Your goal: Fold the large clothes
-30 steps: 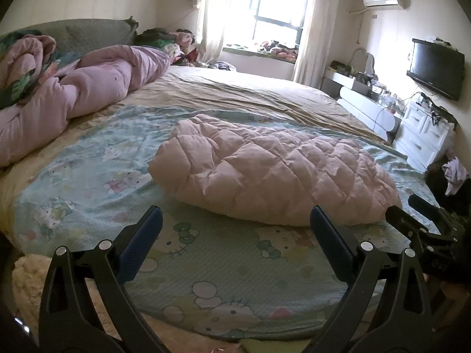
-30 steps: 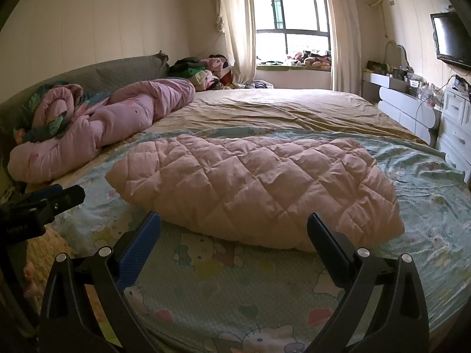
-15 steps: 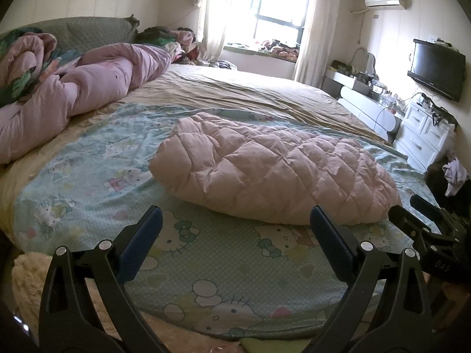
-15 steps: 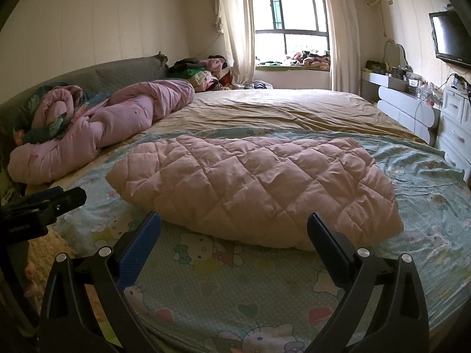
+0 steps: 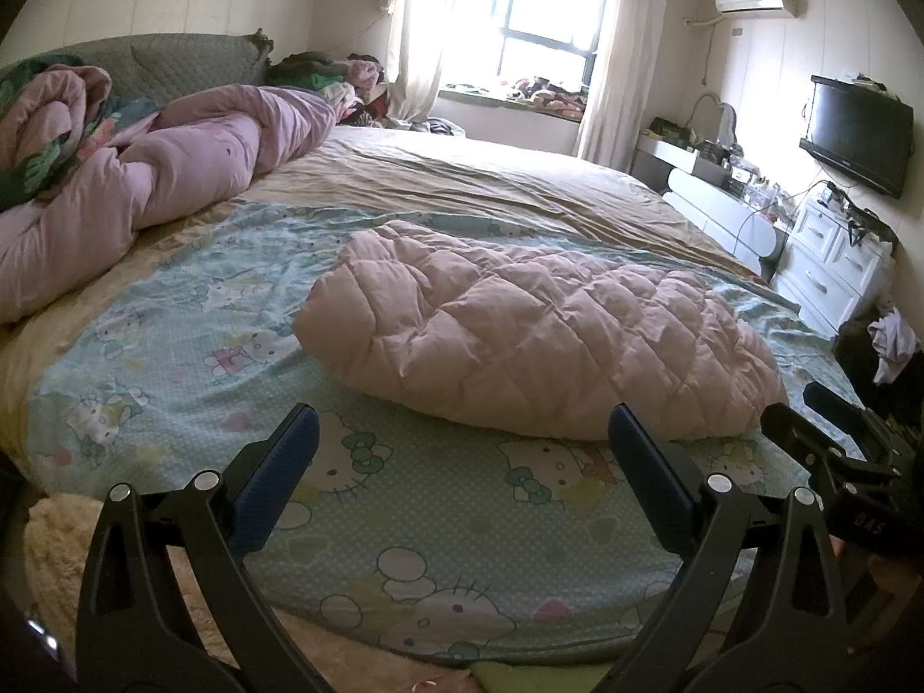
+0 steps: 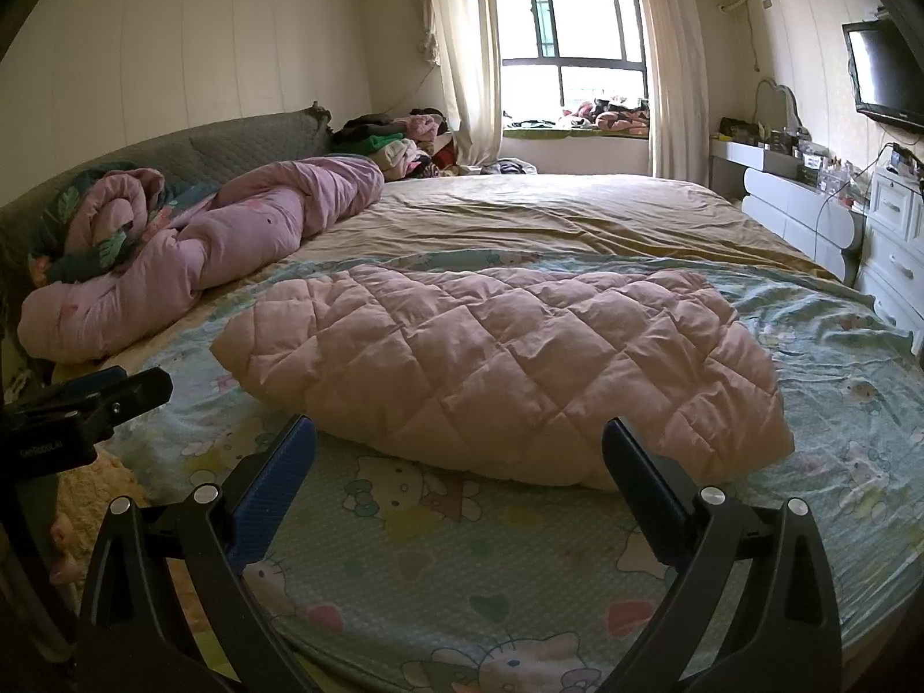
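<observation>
Left wrist view: left gripper (image 5: pixel 459 450) hovering low over the near edge of the bed (image 5: pixel 491 185), jaws released wide, nothing between the blue pads (image 5: pixel 277 479). Pink quilted garment (image 5: pixel 537 341) lying folded in a puffy oval on the light-blue cartoon sheet (image 5: pixel 231 375), just ahead of the jaws, not touching them. Right gripper (image 5: pixel 831 421) showing at the right edge, near the garment's right end, apart from it. Bunched pink duvet (image 5: pixel 161 185) lying along the left side against the grey headboard (image 5: pixel 190 60). Tan sheet (image 5: pixel 462 179) covering the far half of the bed. Window (image 5: pixel 543 6) glaring at the back, wall TV (image 5: pixel 854 136) and white drawers (image 5: pixel 831 254) sitting at the right. Right wrist view: right gripper (image 6: pixel 459 450) also hovering at the near bed edge, jaws released wide, empty. Same garment (image 6: pixel 508 364) sitting centred ahead of the pads (image 6: pixel 271 491), resting on the cartoon sheet (image 6: pixel 462 566), near edge just beyond the fingertips. Left gripper (image 6: pixel 98 390) poking in at the left edge, beside the garment's left corner, apart from it; jaw gap hard to read from this angle. Duvet (image 6: pixel 231 231) and clothes pile (image 6: pixel 392 141) lying at far left, window (image 6: pixel 572 40) straight ahead.
</observation>
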The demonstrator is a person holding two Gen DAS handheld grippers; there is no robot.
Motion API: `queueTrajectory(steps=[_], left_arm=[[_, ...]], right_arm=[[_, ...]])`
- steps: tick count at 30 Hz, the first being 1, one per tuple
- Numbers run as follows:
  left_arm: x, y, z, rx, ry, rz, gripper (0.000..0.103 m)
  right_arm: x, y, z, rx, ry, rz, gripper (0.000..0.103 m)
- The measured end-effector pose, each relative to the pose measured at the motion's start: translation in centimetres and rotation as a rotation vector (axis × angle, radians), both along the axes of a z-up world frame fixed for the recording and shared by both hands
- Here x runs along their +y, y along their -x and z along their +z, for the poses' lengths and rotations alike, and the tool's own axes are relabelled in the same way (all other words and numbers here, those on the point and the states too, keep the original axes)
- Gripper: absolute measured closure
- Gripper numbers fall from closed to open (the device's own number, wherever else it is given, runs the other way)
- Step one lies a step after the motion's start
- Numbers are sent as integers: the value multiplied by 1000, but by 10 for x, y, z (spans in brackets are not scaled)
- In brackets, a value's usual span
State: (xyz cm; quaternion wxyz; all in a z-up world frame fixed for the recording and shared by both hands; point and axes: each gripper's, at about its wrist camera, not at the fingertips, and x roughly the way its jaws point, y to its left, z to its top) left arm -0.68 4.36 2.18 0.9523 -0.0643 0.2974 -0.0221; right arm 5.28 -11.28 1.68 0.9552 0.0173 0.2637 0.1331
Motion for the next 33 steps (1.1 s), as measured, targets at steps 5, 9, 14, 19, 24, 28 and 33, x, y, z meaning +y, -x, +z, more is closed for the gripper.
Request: queueTrajectory(steps=[5, 9, 14, 19, 24, 28, 33], left_arm=[[0, 0, 0, 0, 0, 0, 9], [0, 0, 0, 1, 2, 0, 9], [0, 0, 0, 2, 0, 1, 9], [0, 1, 0, 2, 0, 1, 9], [0, 1, 0, 3, 1, 1, 9], [0, 1, -1, 1, 2, 0, 9], [0, 1, -1, 4, 3, 0, 9]], right_arm=[[0, 0, 0, 2, -1, -1, 4], [0, 0, 0, 5, -4, 3, 4], [0, 2, -1, 2, -4, 2, 4], [0, 3, -1, 2, -3, 2, 4], [0, 3, -1, 2, -4, 2, 4], [2, 5, -2, 7, -2, 3, 4], [3, 6, -2, 16, -1, 1, 4]])
